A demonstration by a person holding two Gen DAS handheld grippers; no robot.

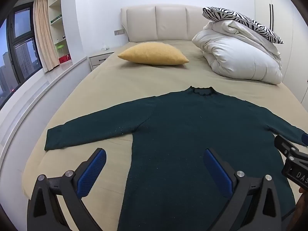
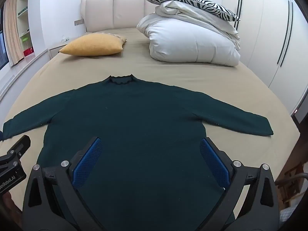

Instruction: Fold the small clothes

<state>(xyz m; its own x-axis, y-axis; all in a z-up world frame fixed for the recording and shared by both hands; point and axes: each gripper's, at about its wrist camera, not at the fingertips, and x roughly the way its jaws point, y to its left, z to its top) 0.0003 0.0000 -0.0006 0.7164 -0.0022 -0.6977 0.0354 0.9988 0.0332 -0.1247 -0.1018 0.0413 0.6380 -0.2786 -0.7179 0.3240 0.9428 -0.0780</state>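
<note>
A dark green long-sleeved sweater [image 1: 192, 127] [image 2: 134, 115] lies flat on the beige bed sheet [image 1: 125, 80], collar toward the headboard, both sleeves spread out sideways. My left gripper [image 1: 154, 154] hovers open above the sweater's lower left side, its blue pads [image 1: 92, 173] wide apart with nothing between them. My right gripper [image 2: 151, 144] hangs open over the lower middle of the sweater, blue pads [image 2: 87, 163] apart and touching nothing. In the left wrist view the right gripper's black body [image 1: 292, 157] shows at the right edge.
A yellow cushion [image 1: 154, 53] lies near the headboard [image 1: 163, 23]. A folded white duvet [image 1: 236, 53] with a zebra-print pillow [image 1: 240, 21] on top fills the far right of the bed. A nightstand [image 1: 100, 57] and window ledge run along the left; wardrobe doors [image 2: 269, 38] stand right.
</note>
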